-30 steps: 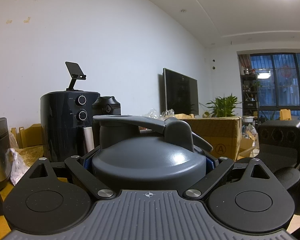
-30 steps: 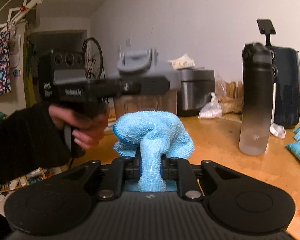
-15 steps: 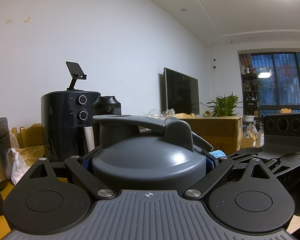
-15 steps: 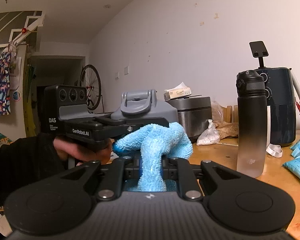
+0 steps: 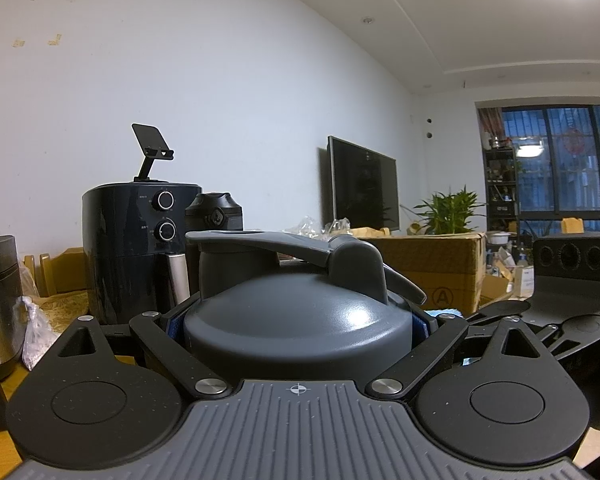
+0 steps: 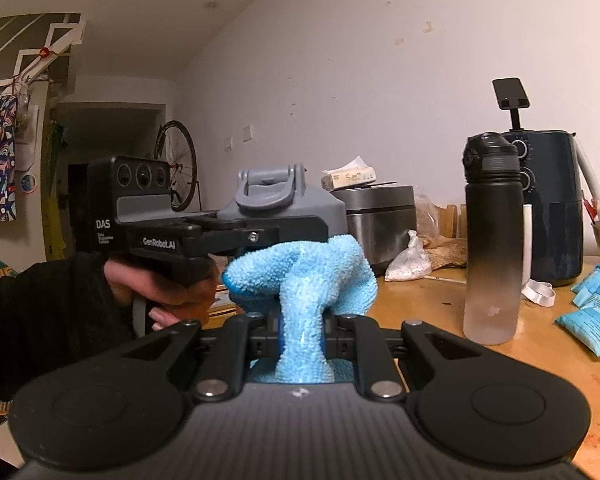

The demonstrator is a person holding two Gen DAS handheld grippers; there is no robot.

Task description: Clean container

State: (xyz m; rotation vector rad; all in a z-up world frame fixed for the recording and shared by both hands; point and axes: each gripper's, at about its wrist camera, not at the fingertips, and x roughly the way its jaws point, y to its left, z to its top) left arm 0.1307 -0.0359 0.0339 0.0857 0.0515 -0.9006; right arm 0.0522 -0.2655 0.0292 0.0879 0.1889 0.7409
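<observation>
The grey container (image 5: 296, 320) sits clamped between the jaws of the left tool (image 5: 298, 322), its lid and folded carry handle facing the camera, held above the worktop (image 6: 440, 304). From the right wrist view the same container (image 6: 284, 204) shows behind the left tool (image 6: 236, 232), which a hand (image 6: 160, 288) in a dark sleeve grips. The right tool (image 6: 302, 332) is closed on a blue cloth (image 6: 304, 280); the cloth's bunched upper part reaches the container's lower side, just beside the left tool. Whether the container holds anything cannot be told, as its lid is on. On the worktop stand a dark water bottle (image 6: 490, 236) with a clear lower part, an air fryer (image 6: 552, 208) behind it, and a steel cooker (image 6: 380, 220).
</observation>
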